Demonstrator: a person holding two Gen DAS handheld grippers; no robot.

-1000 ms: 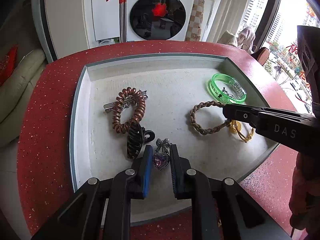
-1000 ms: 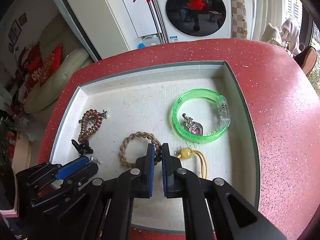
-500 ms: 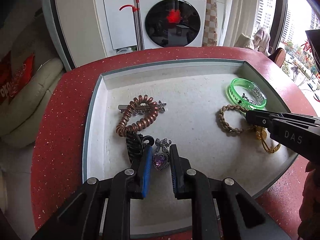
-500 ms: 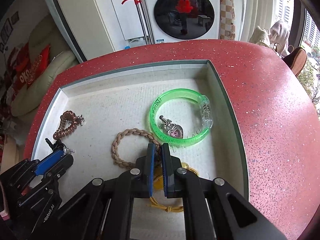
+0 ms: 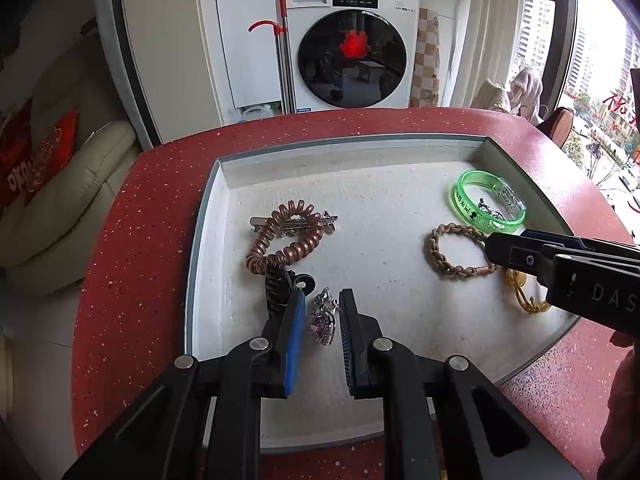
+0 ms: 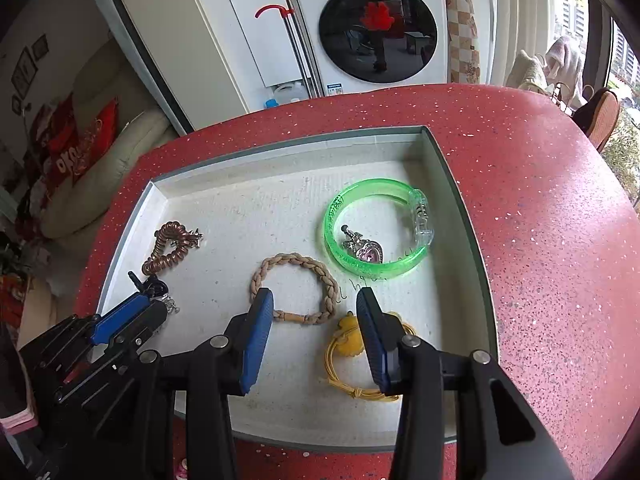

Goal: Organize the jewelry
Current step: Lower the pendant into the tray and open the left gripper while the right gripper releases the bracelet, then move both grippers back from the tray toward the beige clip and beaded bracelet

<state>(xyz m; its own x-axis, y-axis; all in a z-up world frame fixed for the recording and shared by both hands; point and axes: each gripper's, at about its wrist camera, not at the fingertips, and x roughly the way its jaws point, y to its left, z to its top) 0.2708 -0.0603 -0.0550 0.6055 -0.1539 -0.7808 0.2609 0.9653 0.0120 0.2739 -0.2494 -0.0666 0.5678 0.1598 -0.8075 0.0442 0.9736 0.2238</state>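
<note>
A shallow white tray (image 5: pixel 352 152) (image 6: pixel 288 148) on a red table holds the jewelry. My left gripper (image 5: pixel 323 302) is slightly open around a purple heart brooch (image 5: pixel 323 322), beside a black claw clip (image 5: pixel 276 286). A copper coil hair tie (image 5: pixel 280 240) lies over a silver star barrette (image 5: pixel 328 222). My right gripper (image 6: pixel 314 300) is open above a braided tan bracelet (image 6: pixel 296 288) and a yellow cord with a bead (image 6: pixel 346 334). A green bangle (image 6: pixel 376 226) rings a pink heart pendant (image 6: pixel 366 250).
The red speckled table (image 6: pixel 540 240) surrounds the tray. A washing machine (image 5: pixel 352 44) and a mop stand behind it. A cream sofa (image 5: pixel 48 200) with a red cushion is at the left. Chairs and windows are at the right.
My right gripper has opened wide from shut. Both grippers drew back and rose a little. The left jaws widened slightly around the brooch.
</note>
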